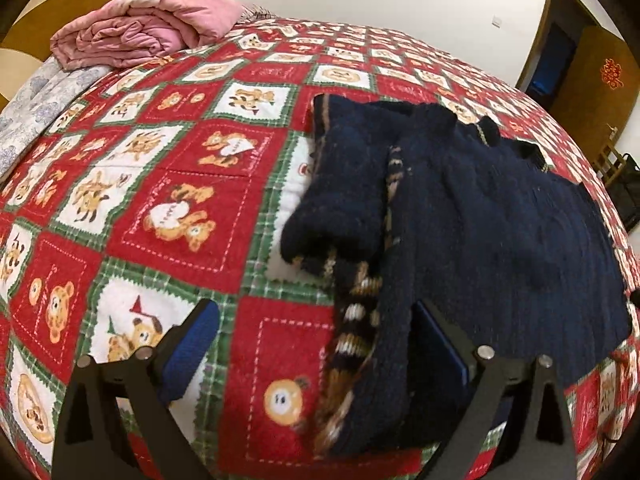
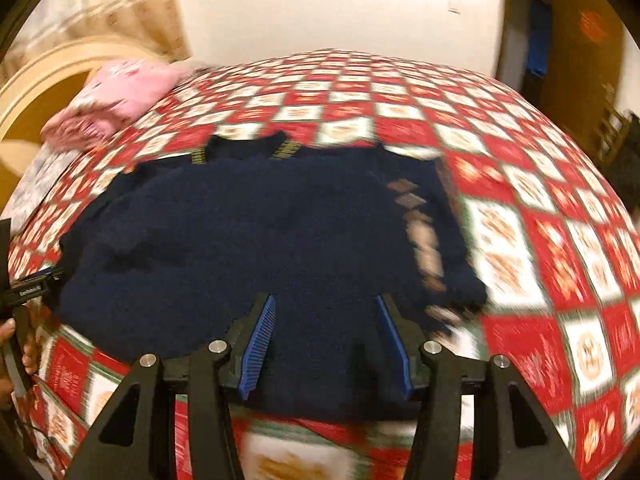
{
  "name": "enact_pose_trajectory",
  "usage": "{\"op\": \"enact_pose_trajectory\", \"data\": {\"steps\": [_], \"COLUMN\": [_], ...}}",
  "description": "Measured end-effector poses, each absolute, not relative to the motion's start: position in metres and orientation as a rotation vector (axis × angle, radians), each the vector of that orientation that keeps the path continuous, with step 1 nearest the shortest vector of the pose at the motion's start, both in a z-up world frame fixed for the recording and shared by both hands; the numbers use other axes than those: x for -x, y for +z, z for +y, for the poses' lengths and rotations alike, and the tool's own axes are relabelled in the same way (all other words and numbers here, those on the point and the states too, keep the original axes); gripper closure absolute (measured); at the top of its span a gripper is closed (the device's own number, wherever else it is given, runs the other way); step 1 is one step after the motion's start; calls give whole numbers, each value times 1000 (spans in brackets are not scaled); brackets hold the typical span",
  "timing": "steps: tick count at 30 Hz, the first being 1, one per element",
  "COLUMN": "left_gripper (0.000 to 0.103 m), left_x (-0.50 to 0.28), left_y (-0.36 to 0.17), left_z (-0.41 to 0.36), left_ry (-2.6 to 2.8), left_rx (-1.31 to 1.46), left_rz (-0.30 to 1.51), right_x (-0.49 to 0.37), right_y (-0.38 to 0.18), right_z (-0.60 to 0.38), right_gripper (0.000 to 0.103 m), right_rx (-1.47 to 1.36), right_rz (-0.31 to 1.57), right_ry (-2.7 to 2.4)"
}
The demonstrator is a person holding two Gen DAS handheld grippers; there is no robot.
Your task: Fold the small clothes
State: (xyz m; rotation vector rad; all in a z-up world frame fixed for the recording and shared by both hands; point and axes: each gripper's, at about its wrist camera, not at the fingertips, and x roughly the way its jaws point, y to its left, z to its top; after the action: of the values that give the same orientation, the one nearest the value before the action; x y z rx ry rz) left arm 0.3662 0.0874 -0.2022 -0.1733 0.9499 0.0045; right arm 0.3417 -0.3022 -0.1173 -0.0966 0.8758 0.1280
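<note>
A small dark navy knitted sweater (image 1: 480, 216) with tan and white patterned stripes lies on a red, white and green bear-print quilt (image 1: 168, 200). In the left wrist view one sleeve is folded over its body. My left gripper (image 1: 316, 344) is open, its jaws wide apart over the sweater's near left edge. In the right wrist view the sweater (image 2: 240, 240) lies flat and spread, collar at the far side. My right gripper (image 2: 326, 344) is open just above its near hem. The left gripper (image 2: 28, 292) shows at that view's left edge.
A folded pink blanket (image 1: 148, 28) sits at the far left corner of the bed, also in the right wrist view (image 2: 116, 96). A grey patterned cloth (image 1: 36, 108) lies beside it. A doorway (image 1: 560, 52) and dark furniture stand beyond the bed's right side.
</note>
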Motion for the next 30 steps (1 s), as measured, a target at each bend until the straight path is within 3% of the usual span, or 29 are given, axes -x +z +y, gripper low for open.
{"op": "enact_pose_trajectory", "data": {"steps": [8,11,19,24,30], "left_gripper": [1,1,0,0,0], "left_x": [-358,-351,-341,-341,-339], "left_y": [-204,-204,-206,-207,-206], "left_z": [90,96,95,90,95], "left_ry": [-43,-62,-17,-16,-34], "left_rx": [182,226,194,161,192], "left_rz": [915,886,895,898,882], "right_x": [-398,-415,-467,-516,-531], "right_y": [-112,-115,-146,-186,-187], "right_z": [-186,-141,-41,-20,-19], "right_gripper": [50,63,65,65,65], "right_rx": [116,181,300,318,308], "right_rz": [888,878,878,978,973], "right_ry": [293,307,330,270,266]}}
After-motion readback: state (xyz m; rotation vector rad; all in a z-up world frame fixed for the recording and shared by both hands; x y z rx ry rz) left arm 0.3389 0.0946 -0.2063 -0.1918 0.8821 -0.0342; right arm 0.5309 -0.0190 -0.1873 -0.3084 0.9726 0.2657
